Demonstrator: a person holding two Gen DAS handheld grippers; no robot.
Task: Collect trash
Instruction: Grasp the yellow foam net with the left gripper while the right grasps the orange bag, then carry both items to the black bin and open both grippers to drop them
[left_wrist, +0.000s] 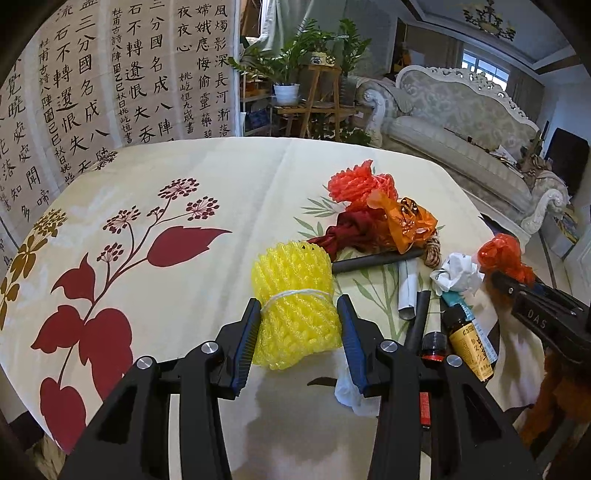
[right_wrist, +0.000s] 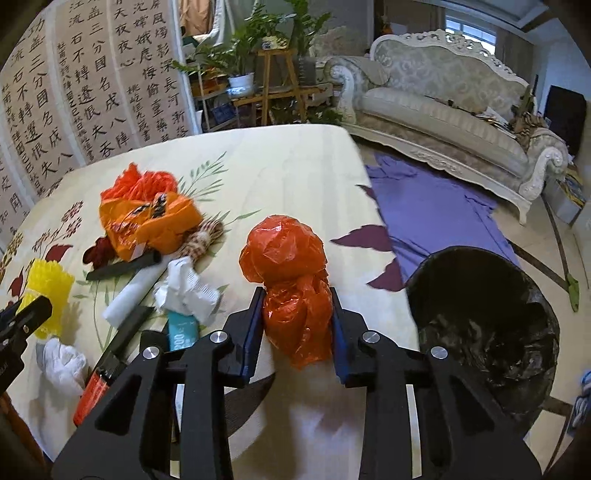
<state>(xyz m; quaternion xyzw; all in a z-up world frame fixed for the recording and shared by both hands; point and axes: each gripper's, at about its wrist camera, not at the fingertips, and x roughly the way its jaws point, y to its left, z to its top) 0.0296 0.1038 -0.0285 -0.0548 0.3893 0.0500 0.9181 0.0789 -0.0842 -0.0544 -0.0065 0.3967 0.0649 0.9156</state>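
Observation:
On the table with a floral cloth (left_wrist: 207, 166), my left gripper (left_wrist: 298, 301) is shut on a yellow foam net (left_wrist: 291, 273) tied with white string, its blue pads pressing both sides. My right gripper (right_wrist: 296, 291) is shut on a crumpled red plastic bag (right_wrist: 284, 251), held near the table's right edge. That bag (left_wrist: 500, 251) and the right gripper (left_wrist: 498, 275) also show at the right of the left wrist view. A bin lined with a black bag (right_wrist: 491, 332) stands on the floor, just right of the table.
Trash lies between the grippers: an orange bag (right_wrist: 147, 218), a red foam net (left_wrist: 354, 181), crumpled white paper (right_wrist: 188, 288), black tubes (right_wrist: 122, 267), a brown bottle (left_wrist: 469, 343), a white tissue (right_wrist: 62, 358). A purple cloth (right_wrist: 436, 210) and sofa (right_wrist: 443, 96) lie beyond.

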